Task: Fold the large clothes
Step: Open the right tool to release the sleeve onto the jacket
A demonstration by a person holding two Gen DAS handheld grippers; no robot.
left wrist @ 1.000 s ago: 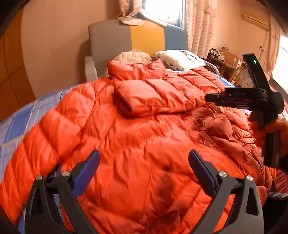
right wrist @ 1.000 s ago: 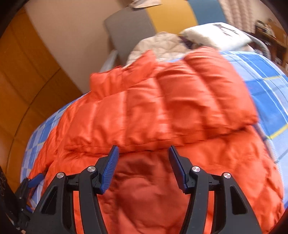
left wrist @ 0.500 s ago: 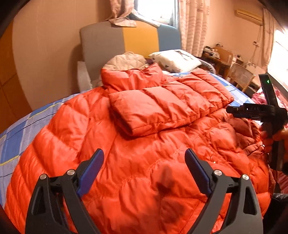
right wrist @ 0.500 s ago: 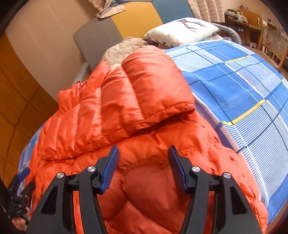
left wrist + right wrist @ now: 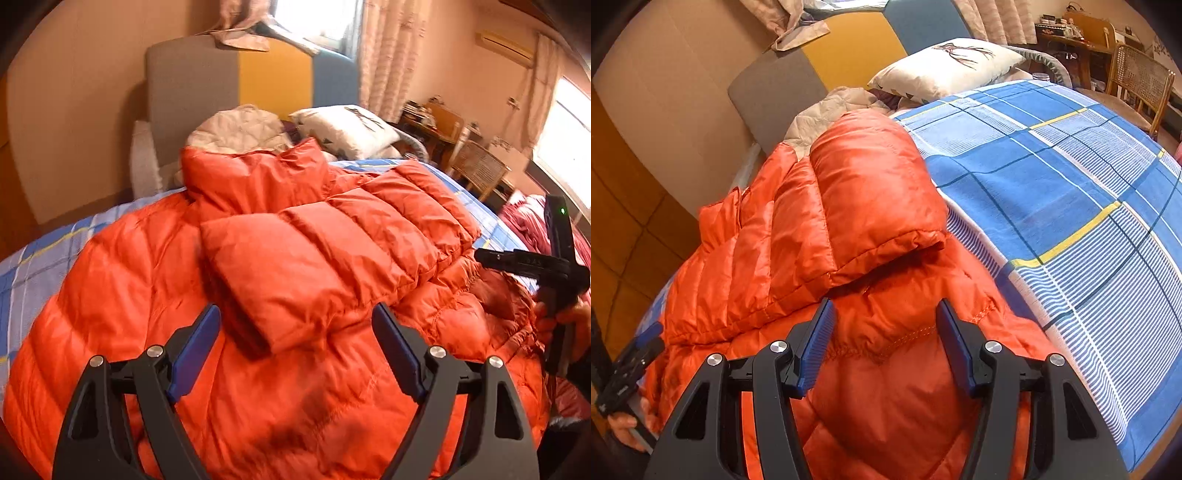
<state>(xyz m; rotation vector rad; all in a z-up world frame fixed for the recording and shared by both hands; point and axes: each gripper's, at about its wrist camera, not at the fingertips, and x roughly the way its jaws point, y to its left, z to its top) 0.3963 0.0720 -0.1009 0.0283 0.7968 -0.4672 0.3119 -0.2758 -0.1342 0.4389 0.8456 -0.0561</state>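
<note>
On checked bedsheet (image 5: 1052, 177), puffy quilted jacket (image 5: 295, 280)

A blue checked bed sheet (image 5: 1052, 177) with yellow lines covers the bed. A white pillow (image 5: 945, 68) and a pale quilted blanket (image 5: 238, 129) lie near the gray, yellow and blue headboard (image 5: 236, 74). A wooden chair (image 5: 1137, 79) stands by a messy desk (image 5: 1067, 33), and curtains (image 5: 384, 55) hang beside the window.

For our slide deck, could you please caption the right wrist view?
Open right gripper poised over an orange down jacket, sleeve folded across, on a blue plaid bedspread.
</note>
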